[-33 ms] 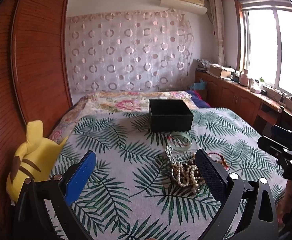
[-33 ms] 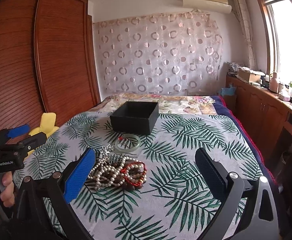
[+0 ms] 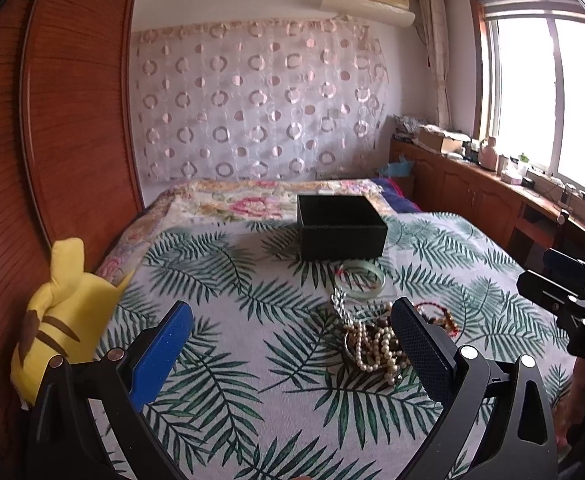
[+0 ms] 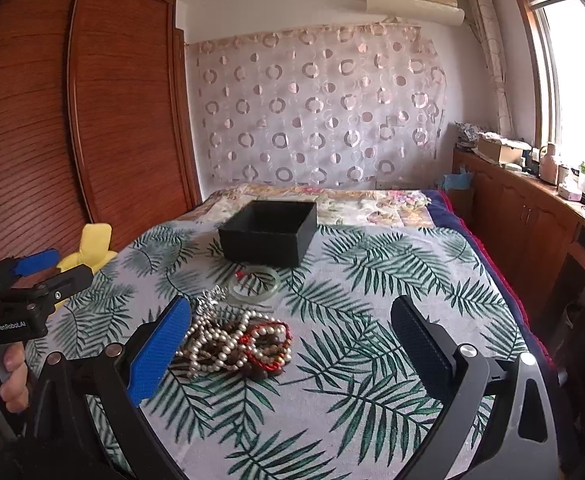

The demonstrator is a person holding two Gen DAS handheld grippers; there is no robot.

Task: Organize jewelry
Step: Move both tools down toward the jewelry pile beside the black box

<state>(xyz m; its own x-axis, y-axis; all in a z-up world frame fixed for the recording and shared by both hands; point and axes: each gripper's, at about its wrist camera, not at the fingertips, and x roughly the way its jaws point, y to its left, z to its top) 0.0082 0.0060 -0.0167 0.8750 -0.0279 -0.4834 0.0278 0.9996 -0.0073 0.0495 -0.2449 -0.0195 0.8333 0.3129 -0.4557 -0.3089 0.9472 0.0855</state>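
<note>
A tangled pile of pearl strands point(image 3: 372, 344) point(image 4: 220, 344) lies on the palm-leaf bedspread point(image 3: 232, 360). A red bead bracelet point(image 4: 270, 344) lies in it and a silver chain point(image 4: 210, 300) at its far edge. Beyond it rests a pale green bangle point(image 3: 359, 276) point(image 4: 255, 279), then an open black box point(image 3: 340, 228) point(image 4: 268, 236). My left gripper point(image 3: 290, 312) hovers open, the pile just inside its right finger. My right gripper point(image 4: 290, 306) is open too, the pile by its left blue finger. Nothing is held.
A yellow plush toy point(image 3: 60, 312) point(image 4: 90, 244) leans against the wooden wardrobe point(image 3: 52, 120) at the bed's left edge. Low wooden cabinets point(image 3: 492, 200) with clutter run under the window on the right. A hand point(image 4: 8, 380) holds the left gripper's handle.
</note>
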